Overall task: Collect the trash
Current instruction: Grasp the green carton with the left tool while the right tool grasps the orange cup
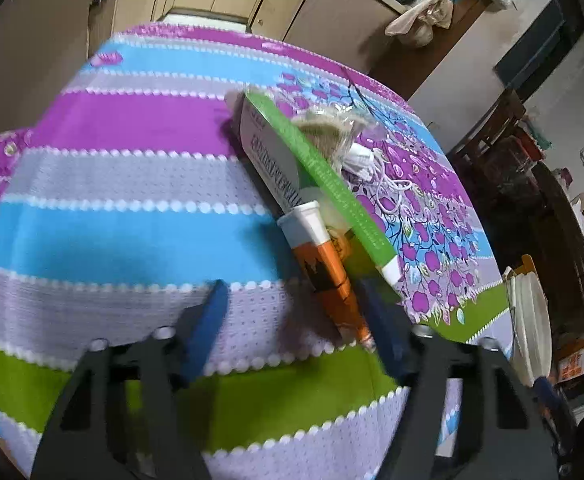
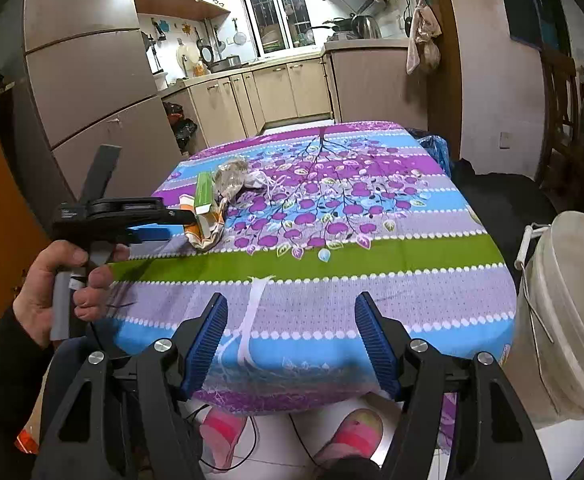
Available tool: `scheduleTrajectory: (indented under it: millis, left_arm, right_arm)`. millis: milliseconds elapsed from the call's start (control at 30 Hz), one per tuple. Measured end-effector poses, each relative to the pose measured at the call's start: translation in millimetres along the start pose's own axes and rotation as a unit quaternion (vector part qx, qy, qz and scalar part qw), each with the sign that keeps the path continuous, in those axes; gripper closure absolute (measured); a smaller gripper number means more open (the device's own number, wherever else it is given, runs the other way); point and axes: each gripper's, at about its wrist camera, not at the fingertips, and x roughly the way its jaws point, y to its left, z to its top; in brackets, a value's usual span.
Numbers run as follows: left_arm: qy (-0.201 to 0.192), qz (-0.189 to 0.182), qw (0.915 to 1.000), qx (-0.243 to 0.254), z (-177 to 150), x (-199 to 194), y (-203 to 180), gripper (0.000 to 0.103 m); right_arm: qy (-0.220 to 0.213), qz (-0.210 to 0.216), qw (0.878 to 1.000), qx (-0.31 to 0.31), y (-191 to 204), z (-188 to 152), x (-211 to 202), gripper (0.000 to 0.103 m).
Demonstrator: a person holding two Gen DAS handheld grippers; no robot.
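Your left gripper (image 1: 292,312) stands with jaws spread, empty; the orange-and-white cardboard carton (image 1: 324,264) lies just ahead, against its right jaw. It looks light, stiff, crushable: take it across the narrow sides. Your right gripper (image 2: 292,336), jaws spread, holds nothing.

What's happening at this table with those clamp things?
A person is clearing trash off a table with a striped floral tablecloth, a two-finger gripper in each hand. The left gripper is open at a small pile: an orange and white carton, a green and white box and a crumpled clear plastic bag. It holds nothing yet. The right gripper is open and empty over the near edge, where a white paper strip lies. A white plastic bucket stands beside the table.
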Motion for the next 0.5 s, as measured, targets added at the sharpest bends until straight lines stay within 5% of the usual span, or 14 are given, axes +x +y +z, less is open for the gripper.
scheduleTrajectory:
  millis: [133,233,367,500]
  left_arm:
    - [-0.012,0.002,0.9999,0.002,-0.1,-1.1,-3.4,0.060]
    - [-0.019,0.009,0.9997,0.013,-1.2,-2.0,-6.9,0.083]
    - [-0.022,0.005,0.9992,0.034,-2.7,-15.1,-5.9,0.097]
    - [-0.016,0.006,0.9971,0.074,-5.7,-41.2,7.6,0.098]
  right_arm:
    - [0.002,-0.005,1.000,0.010,-8.0,-1.3,-2.9,0.036]
    - [0.005,-0.002,1.000,0.010,-7.5,-0.5,0.2,0.036]
    - [0.010,0.010,1.000,-0.009,7.1,2.8,6.6,0.037]
    - [0.011,0.022,0.999,-0.024,19.1,7.1,12.8,0.037]
